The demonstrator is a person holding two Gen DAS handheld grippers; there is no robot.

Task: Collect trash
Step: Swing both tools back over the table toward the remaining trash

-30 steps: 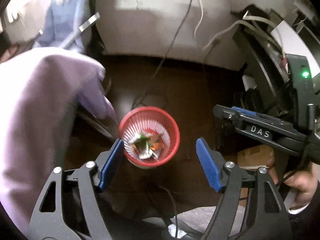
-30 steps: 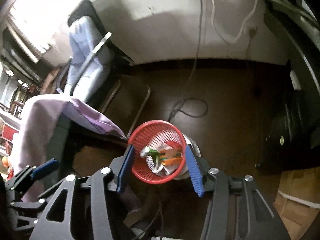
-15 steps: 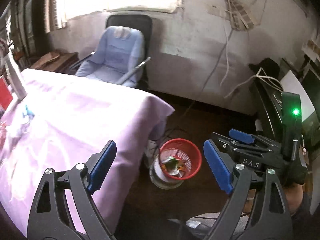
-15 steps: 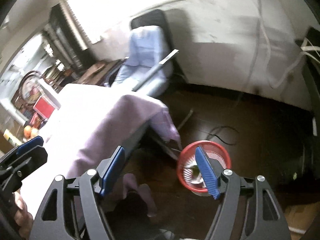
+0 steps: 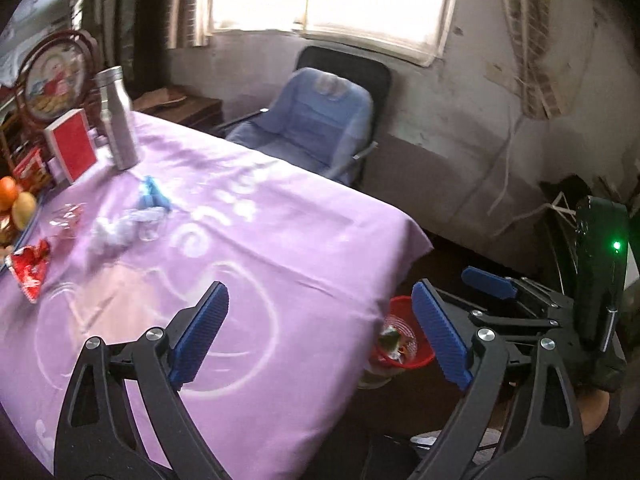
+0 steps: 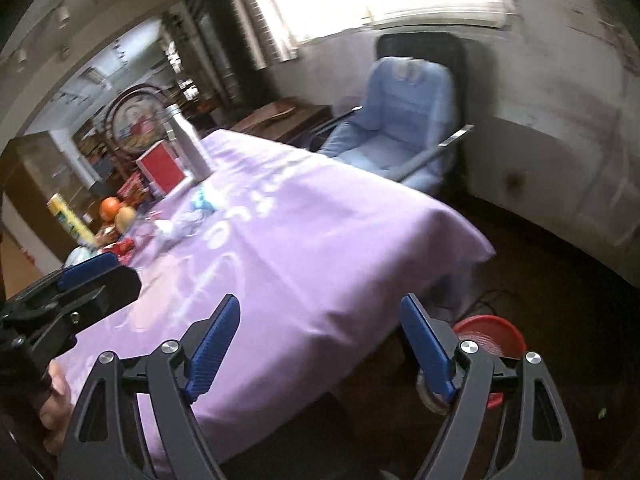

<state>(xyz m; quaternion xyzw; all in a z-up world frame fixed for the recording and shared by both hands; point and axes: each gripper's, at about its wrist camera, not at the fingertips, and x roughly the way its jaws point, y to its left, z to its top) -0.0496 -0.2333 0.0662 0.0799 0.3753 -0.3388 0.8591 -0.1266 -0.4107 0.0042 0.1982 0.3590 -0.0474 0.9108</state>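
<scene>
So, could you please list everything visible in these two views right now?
Tablecloth: one, purple, over table.
Steel bottle: one, silver, upright, far end.
Box: one, red, beside bottle.
Crumpled tissue: one, white, mid-table.
Blue scrap: one, behind tissue.
Red wrapper: one, left edge.
Fruit: two, orange and yellowish.
Trash basket: one, red, on floor, holding trash.
Armchair: one, blue.
Left gripper: open.
Right gripper: open.
</scene>
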